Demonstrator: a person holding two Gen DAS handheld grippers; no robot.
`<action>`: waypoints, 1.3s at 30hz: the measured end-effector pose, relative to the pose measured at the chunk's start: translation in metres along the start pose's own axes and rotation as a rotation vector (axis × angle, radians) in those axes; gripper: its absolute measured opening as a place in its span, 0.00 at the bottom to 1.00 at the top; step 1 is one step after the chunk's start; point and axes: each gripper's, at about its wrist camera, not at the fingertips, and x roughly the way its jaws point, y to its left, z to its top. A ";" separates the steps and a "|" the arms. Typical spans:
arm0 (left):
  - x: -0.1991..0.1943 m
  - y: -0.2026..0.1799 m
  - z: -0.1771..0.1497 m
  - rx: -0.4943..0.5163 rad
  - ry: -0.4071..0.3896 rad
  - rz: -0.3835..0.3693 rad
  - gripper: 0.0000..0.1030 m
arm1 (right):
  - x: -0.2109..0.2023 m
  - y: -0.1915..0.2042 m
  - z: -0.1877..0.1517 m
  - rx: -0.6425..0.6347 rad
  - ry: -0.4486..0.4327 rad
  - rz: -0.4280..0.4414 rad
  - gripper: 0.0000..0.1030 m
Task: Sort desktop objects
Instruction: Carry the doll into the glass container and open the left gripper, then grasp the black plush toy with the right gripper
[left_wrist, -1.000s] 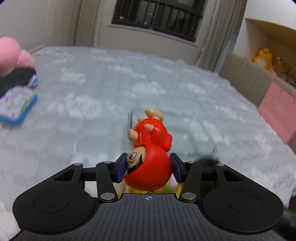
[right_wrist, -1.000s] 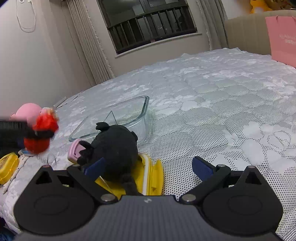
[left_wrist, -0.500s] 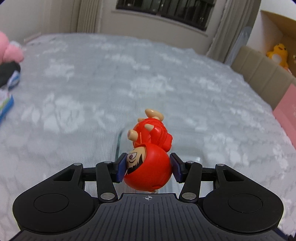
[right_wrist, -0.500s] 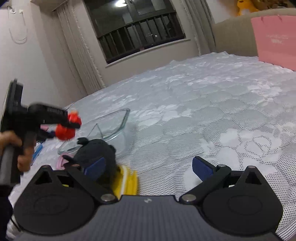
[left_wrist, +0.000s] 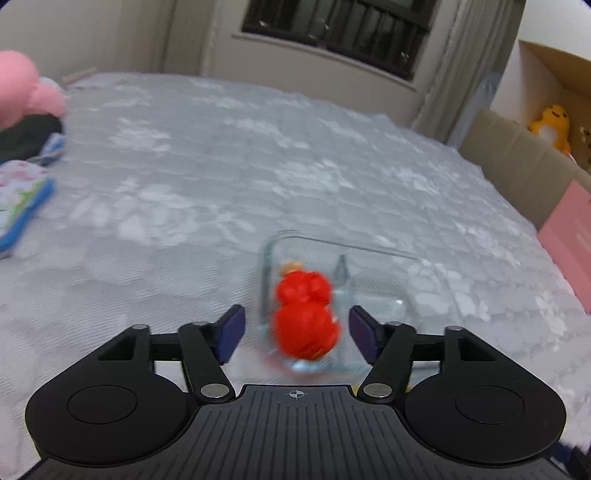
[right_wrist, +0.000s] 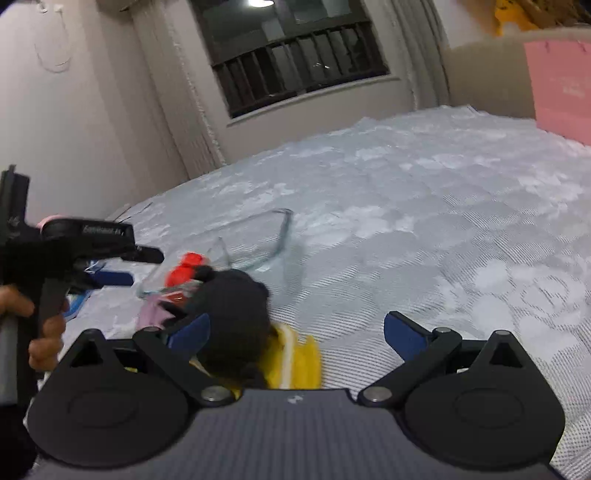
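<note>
A red toy figure (left_wrist: 304, 317) lies blurred inside a clear glass container (left_wrist: 373, 251) on the bed, in its left compartment beside a glass divider (left_wrist: 340, 273). My left gripper (left_wrist: 293, 328) is open just above it, its pads apart from the figure. In the right wrist view the figure (right_wrist: 184, 271) shows in the container (right_wrist: 284, 232), with the left gripper (right_wrist: 129, 264) beside it. My right gripper (right_wrist: 295, 332) is open and empty. A black plush toy (right_wrist: 232, 314) sits by its left finger, on a yellow case (right_wrist: 299, 360).
A pink plush (left_wrist: 22, 92) and a blue-edged patterned pouch (left_wrist: 18, 199) lie at the far left of the bed. A pink box (left_wrist: 569, 229) and a beige headboard (left_wrist: 517, 155) stand at the right. A pink object (right_wrist: 153, 314) lies by the black plush.
My left gripper has opened and let go of the red figure, which has dropped into the glass container. The right gripper has stayed open near the black plush.
</note>
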 end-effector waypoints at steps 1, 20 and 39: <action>-0.008 0.005 -0.006 0.003 -0.011 0.011 0.70 | 0.000 0.008 0.002 -0.023 -0.004 0.001 0.98; -0.044 0.050 -0.043 -0.044 0.004 0.077 0.90 | 0.025 0.060 0.011 -0.211 -0.011 -0.067 0.99; -0.016 0.060 -0.018 0.009 -0.007 -0.061 0.93 | 0.089 0.085 0.021 -0.244 0.216 -0.109 0.81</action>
